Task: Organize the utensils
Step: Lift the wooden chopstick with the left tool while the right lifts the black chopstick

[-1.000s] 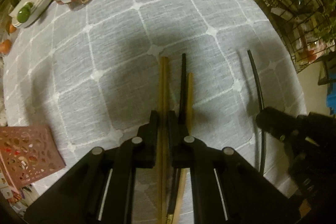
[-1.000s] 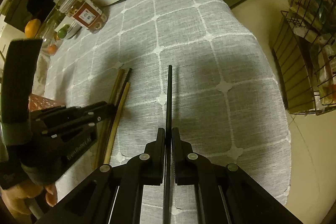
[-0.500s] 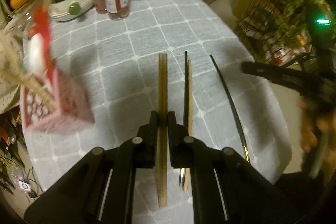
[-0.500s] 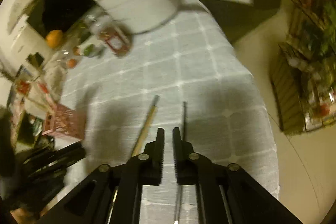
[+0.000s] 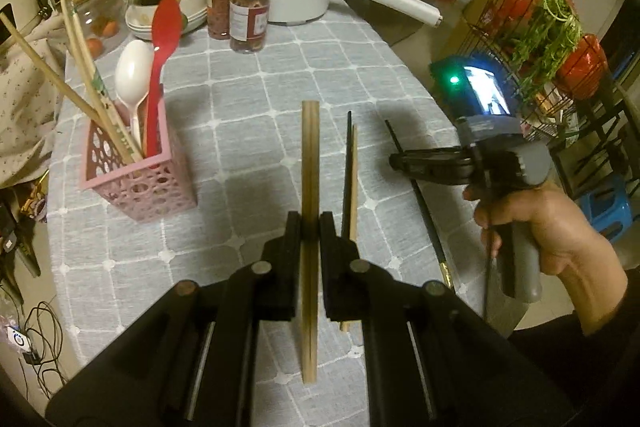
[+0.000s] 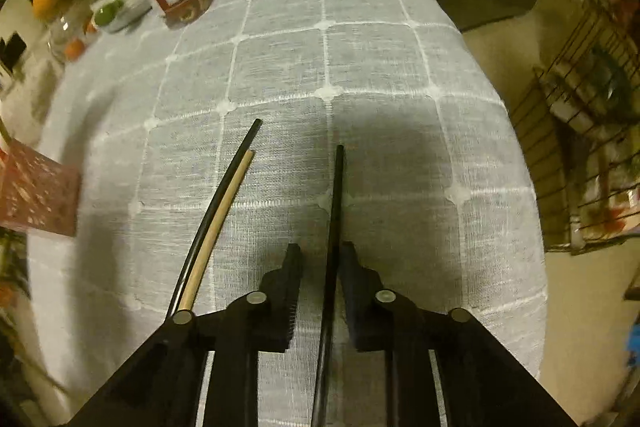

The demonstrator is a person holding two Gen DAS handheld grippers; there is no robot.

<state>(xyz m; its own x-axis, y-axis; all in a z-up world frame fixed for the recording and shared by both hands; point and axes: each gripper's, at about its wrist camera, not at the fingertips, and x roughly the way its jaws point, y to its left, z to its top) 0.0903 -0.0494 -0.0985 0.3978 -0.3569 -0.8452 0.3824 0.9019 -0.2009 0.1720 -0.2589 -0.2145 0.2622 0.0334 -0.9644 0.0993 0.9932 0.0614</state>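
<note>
Left gripper: fingers pinching a pair of wooden chopsticks, lifted clear of the worktop, which has a grey checked cloth. Landmark = pink perforated utensil basket: it holds more wooden chopsticks, a white spoon & a red spoon. Held pair is to the right of the basket, well apart from it. Further right, on the cloth, one black chopstick lies touching one wooden chopstick. Rightmost from the basket: another black chopstick on the cloth, between the fingers of the right gripper; those fingers are closing, gap visible at the left side, contact on the right unclear. A hand holds the right gripper's grey handle.
</note>
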